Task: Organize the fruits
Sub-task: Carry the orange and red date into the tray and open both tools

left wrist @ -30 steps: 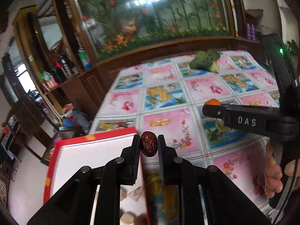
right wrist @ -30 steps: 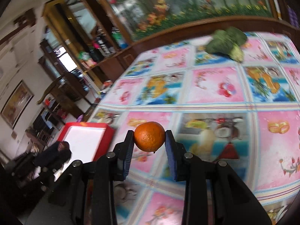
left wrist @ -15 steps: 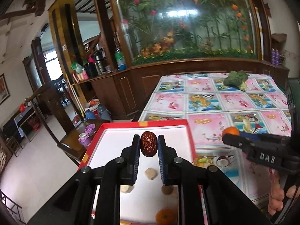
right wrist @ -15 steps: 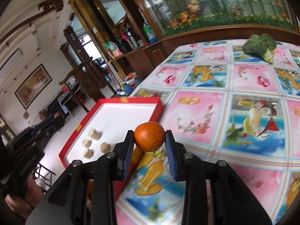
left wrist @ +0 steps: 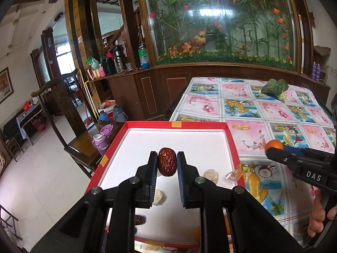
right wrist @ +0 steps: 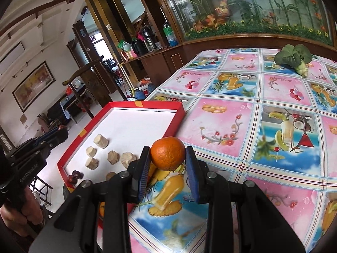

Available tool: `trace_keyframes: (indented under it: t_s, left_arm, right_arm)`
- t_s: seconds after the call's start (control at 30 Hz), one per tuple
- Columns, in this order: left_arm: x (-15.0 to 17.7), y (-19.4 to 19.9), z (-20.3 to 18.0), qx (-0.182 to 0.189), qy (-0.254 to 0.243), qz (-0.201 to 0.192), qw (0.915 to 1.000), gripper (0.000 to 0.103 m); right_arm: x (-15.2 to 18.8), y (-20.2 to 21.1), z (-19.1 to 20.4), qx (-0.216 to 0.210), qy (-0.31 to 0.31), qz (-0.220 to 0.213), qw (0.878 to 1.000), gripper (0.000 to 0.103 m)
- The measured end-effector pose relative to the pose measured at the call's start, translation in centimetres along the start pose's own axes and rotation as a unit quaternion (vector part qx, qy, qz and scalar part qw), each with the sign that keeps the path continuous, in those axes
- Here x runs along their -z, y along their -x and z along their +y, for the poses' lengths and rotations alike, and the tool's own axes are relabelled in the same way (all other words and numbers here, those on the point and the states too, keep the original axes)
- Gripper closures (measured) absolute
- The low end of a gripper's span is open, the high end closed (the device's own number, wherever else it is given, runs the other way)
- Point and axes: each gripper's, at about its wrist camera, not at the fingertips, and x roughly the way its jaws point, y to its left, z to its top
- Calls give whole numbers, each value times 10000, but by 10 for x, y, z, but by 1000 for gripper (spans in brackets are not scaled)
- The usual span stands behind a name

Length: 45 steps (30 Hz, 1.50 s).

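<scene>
Table with fruit-print cloth (right wrist: 263,97), pink and blue squares, filling right and far part of both views. Red tray with white floor (left wrist: 230,139) at near left edge of the cloth, partly overhanging toward the room. Leafy green vegetable (right wrist: 293,58) lying far right on the cloth, well apart from the tray. Left gripper (left wrist: 167,164) above the tray's near half, fingers narrow, clamped on a dark red date (left wrist: 167,164), held clear of the tray floor. Right gripper (right wrist: 168,158) over the cloth just right of the tray's right rim, fingers set mid-width, clamped on an orange (right wrist: 167,156), raised off the cloth. Hand (left wrist: 318,217) on the right gripper's handle at near right in left wrist view. Inside the tray: several beige chunks (right wrist: 101,141) clustered near left, a second date (right wrist: 74,176) at the near left corner, another orange fruit (left wrist: 197,234) at near edge, mostly hidden by gripper.
</scene>
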Motion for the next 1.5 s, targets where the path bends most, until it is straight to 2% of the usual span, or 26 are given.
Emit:
trace_keyframes:
  t_s: [0.53,1.23,1.5]
  left_arm:
    - [23,-25,38,-392,263,437,9979,86]
    - [31,-35,33,-333,210,591,9975,86]
    - [34,-37,30,-286,165,648,9974,86]
  right_arm:
    - [4,-5,3,124,180,92,9997,67]
    - [7,-9,9,96,322,143,9993,67]
    - [9,-19,32,-136,446,257,9986,67]
